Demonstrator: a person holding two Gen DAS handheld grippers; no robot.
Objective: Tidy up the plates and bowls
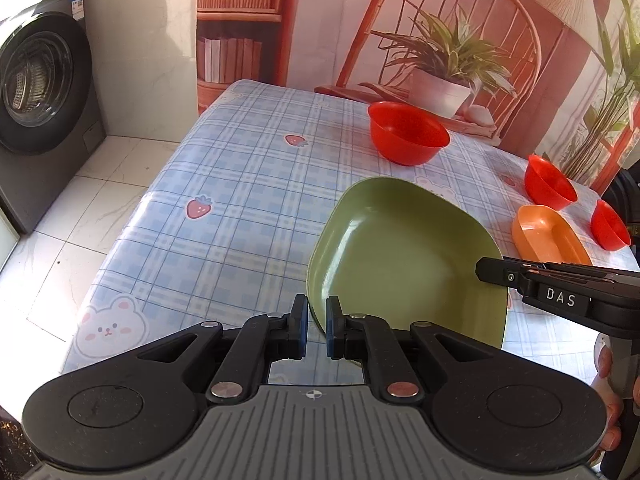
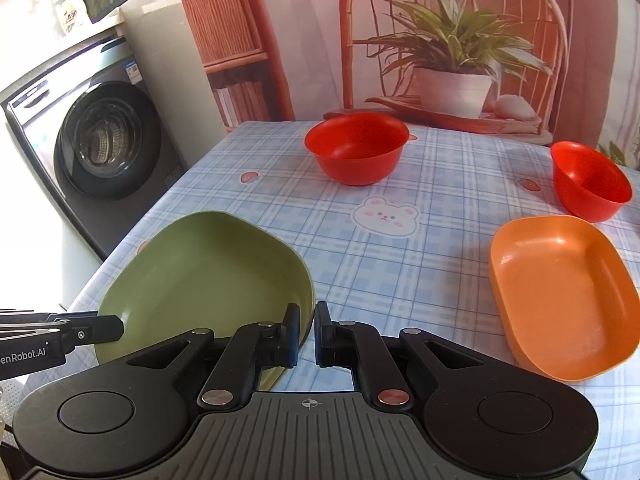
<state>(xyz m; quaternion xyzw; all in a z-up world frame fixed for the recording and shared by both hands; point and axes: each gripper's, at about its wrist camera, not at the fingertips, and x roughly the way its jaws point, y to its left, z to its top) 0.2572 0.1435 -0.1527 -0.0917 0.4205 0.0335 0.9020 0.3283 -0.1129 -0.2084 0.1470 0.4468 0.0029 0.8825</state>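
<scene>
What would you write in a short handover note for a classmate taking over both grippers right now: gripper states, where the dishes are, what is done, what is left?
Left gripper: shut on the green plate rim.
Right gripper: shut on the same plate's opposite rim; plate tilted.
On the checked tablecloth: orange dish, large red bowl, small red bowl, another small red bowl, all apart.
Done: nothing stacked.
Left: place the green plate, then group plates and bowls.

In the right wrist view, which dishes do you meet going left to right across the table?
Green plate → large red bowl → orange dish. A smaller red bowl sits behind the orange dish, overlapping it in left-right position, so it is left out of the order.
</scene>
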